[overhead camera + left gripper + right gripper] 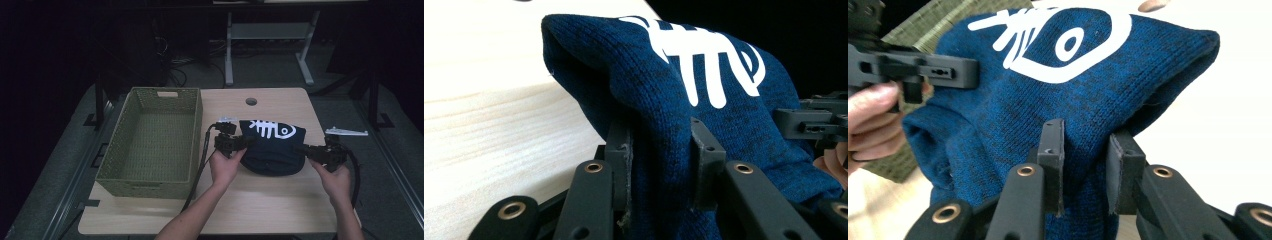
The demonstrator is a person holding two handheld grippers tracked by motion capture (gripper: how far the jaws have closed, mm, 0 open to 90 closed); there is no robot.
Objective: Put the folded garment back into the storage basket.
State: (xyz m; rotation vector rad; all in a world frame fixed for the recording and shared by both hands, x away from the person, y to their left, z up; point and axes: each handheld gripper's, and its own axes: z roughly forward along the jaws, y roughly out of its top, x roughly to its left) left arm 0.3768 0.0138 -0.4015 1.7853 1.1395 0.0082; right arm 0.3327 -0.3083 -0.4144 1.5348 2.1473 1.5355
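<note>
A dark blue knit hat (272,145) with a white fish-skeleton print hangs between my two grippers, just above the wooden table (260,200). My left gripper (245,144) is shut on the hat's left edge, and in the left gripper view the knit (659,165) bunches between its pads (621,172). My right gripper (302,150) is shut on the hat's right edge; the right gripper view has the fabric (1083,165) pinched between its pads (1053,165). The left gripper also appears at the left of the right gripper view, as a black jaw bar (923,70).
A green woven basket (150,175) stands open on the left half of the table. A round cable hole (251,101) lies near the table's far edge. A white desk frame (270,35) stands on the floor behind. Cables trail from both grippers toward the front edge.
</note>
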